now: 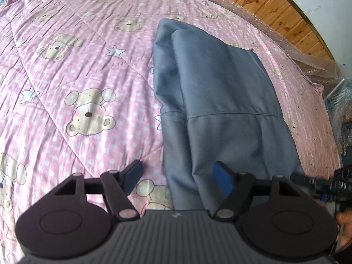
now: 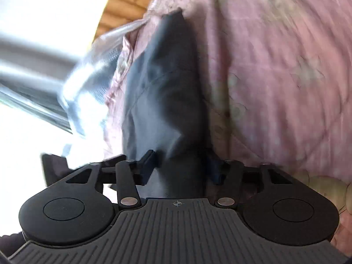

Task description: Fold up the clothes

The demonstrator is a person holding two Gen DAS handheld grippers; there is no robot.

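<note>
A grey-blue garment (image 1: 220, 101) lies folded lengthwise on the pink bear-print quilt (image 1: 77, 83), with a seam across its middle. My left gripper (image 1: 178, 177) is open just above its near end. The left finger hangs over the quilt and the right finger over the cloth. In the blurred right wrist view, the same garment (image 2: 162, 101) runs away from the camera near the bed's edge. My right gripper (image 2: 182, 167) stands partly open with the garment's near end filling the gap between its fingers. The right gripper's body (image 1: 336, 184) shows at the left wrist view's right edge.
A wooden headboard (image 1: 281, 15) wrapped in clear plastic borders the bed's far side. Crumpled plastic (image 2: 96, 70) and bright floor lie past the bed's edge on the left of the right wrist view. Open quilt stretches to the garment's left. A hand (image 1: 344, 222) holds the right gripper.
</note>
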